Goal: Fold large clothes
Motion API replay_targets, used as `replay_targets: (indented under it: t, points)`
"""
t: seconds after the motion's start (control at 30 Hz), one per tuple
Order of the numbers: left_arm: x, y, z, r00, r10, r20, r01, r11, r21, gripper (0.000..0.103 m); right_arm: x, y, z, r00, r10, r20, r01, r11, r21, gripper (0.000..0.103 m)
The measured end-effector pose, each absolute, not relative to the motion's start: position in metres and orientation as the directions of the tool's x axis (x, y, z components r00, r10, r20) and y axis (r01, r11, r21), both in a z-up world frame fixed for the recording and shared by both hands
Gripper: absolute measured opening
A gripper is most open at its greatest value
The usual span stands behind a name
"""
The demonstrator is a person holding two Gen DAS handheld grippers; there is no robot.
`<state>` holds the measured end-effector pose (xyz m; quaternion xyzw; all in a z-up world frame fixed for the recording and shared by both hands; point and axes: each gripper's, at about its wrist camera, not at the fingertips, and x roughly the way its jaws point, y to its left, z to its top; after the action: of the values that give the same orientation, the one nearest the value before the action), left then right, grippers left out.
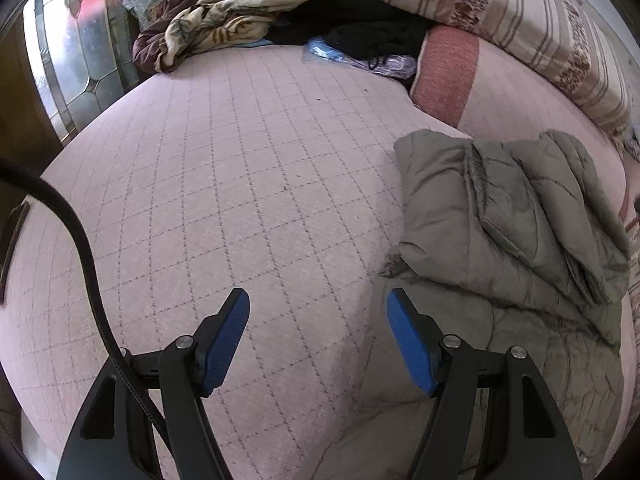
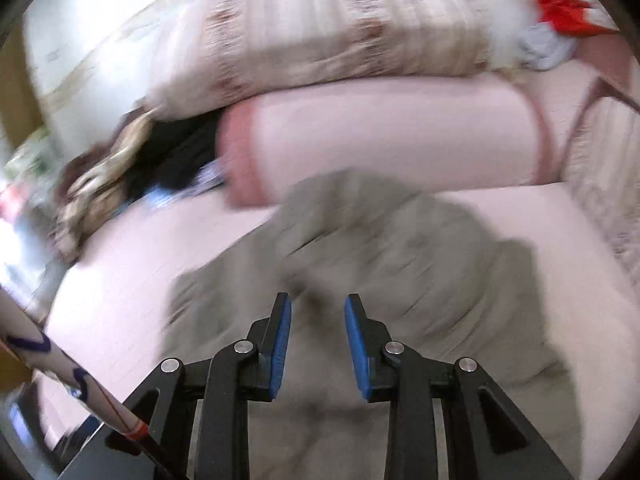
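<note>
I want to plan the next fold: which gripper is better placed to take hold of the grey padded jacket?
Probably the right gripper: the grey padded jacket lies directly under its fingers. The left gripper hangs mostly over bare bedcover.

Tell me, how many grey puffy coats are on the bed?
1. The grey coat lies bunched on the pink bed cover, below the pink bolster. Others may hide in the far pile.

Pink quilted bedspread [image 1: 224, 184]. Striped bolster [image 1: 520, 20] lying on a pink pillow [image 1: 452, 72]. Crumpled floral blanket [image 1: 224, 20] at far edge, black garment [image 1: 360, 24] beside it, clear plastic bag [image 1: 360, 60] just in front. Red cloth [image 2: 568, 12], blurred.
</note>
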<state>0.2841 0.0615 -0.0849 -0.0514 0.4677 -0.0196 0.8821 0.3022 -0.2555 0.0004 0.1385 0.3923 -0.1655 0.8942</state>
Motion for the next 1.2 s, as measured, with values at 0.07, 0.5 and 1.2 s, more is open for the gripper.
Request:
replay_targets:
  t: [0.07, 0.5, 1.2]
  points:
    - [0.283, 0.056, -0.086, 0.563, -0.072, -0.823, -0.004, 0.996, -0.09, 0.07, 0.32, -0.269, -0.025, 0.575, -0.173, -0.8, 0.433, 0.893, 0.118, 0.031]
    - [0.287, 0.046, -0.088, 0.559, -0.062, -0.827, 0.019, 0.998, -0.062, 0.07, 0.347, -0.219, -0.081, 0.492, -0.214, -0.844, 0.325, 0.944, -0.051, 0.037]
    - [0.279, 0.037, -0.089, 0.552, -0.034, -0.833, 0.029, 0.999, -0.022, 0.07, 0.299, -0.194, -0.045, 0.625, -0.381, -0.682, 0.25, 0.925, -0.287, 0.05]
